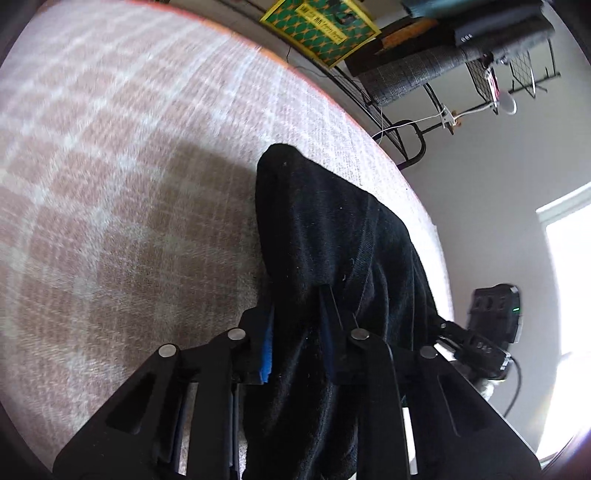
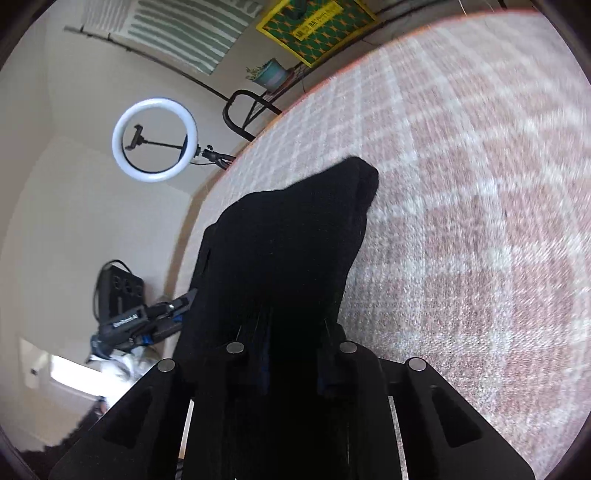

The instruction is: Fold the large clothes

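Note:
A black garment (image 1: 332,229) lies bunched on a pink and white checked bedspread (image 1: 129,166). In the left wrist view my left gripper (image 1: 299,314) is shut on a fold of it, and the cloth runs away from the fingers toward the bed's right edge. The right wrist view shows the same black garment (image 2: 291,240) rising in a peak ahead of my right gripper (image 2: 295,332), which is shut on another fold. Dark cloth hides most of both fingertips. The other gripper shows at the side of each view.
The bed's edge curves close to the garment on its outer side. Beyond it stand a ring light (image 2: 155,140) on a stand, a wire rack (image 1: 424,74) with folded fabric, a green and yellow poster (image 1: 321,26) and a bright window (image 1: 569,277).

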`<action>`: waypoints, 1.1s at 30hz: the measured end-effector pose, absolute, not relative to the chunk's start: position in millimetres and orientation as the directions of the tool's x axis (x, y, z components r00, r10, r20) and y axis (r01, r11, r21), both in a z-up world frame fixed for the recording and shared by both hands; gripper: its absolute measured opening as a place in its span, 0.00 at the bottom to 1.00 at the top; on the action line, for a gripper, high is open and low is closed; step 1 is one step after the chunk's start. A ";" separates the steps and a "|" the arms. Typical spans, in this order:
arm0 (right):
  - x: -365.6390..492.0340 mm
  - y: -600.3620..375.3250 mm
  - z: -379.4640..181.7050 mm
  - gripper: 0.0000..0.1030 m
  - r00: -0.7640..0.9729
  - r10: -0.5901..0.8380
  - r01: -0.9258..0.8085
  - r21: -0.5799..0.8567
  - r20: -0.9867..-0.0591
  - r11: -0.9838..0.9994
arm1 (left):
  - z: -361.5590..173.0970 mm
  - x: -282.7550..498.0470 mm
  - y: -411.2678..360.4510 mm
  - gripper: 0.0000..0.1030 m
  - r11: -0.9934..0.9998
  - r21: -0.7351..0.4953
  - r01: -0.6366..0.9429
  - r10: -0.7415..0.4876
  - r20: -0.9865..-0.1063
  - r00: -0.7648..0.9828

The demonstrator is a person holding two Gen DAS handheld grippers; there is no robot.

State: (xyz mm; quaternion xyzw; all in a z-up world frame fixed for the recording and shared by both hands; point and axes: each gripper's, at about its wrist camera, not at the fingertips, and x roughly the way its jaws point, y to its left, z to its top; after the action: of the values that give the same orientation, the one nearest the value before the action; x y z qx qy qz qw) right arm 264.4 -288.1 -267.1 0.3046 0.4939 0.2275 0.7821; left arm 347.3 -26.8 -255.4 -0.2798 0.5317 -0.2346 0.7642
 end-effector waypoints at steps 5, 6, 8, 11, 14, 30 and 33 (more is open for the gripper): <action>260.8 -269.7 -242.8 0.13 0.439 0.584 -0.113 0.603 -0.683 0.790 | -236.8 341.1 -36.1 0.12 0.763 -0.636 0.112 -0.628 -0.692 0.356; 260.3 -268.5 -238.8 0.12 0.445 0.576 -0.120 0.592 -0.685 0.797 | -232.9 339.6 -38.2 0.11 0.768 -0.628 0.124 -0.624 -0.692 0.362; 257.9 -266.5 -230.8 0.12 0.455 0.559 -0.135 0.566 -0.694 0.813 | -225.6 336.9 -43.2 0.11 0.775 -0.615 0.145 -0.618 -0.692 0.373; 255.1 -261.4 -219.7 0.11 0.468 0.536 -0.151 0.534 -0.703 0.832 | -216.3 334.3 -52.4 0.11 0.777 -0.608 0.164 -0.618 -0.687 0.381; 250.0 -258.7 -209.2 0.11 0.478 0.512 -0.176 0.493 -0.714 0.852 | -208.2 332.6 -59.8 0.10 0.776 -0.599 0.196 -0.623 -0.683 0.381; 241.2 -304.0 -235.0 0.13 0.447 0.547 -0.093 0.572 -0.708 0.815 | -198.7 357.4 -72.0 0.34 0.807 -0.553 0.206 -0.588 -0.727 0.354; 237.3 -313.6 -244.0 0.16 0.440 0.568 -0.058 0.609 -0.695 0.791 | -218.0 369.3 -43.1 0.53 0.781 -0.616 0.104 -0.609 -0.714 0.346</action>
State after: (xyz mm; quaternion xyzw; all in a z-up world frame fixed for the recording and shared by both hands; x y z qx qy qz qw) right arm 237.3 -313.6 -244.0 0.2589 0.4925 0.1939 0.8080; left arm 369.3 -43.1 -218.0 -0.2405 0.5247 -0.2273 0.7844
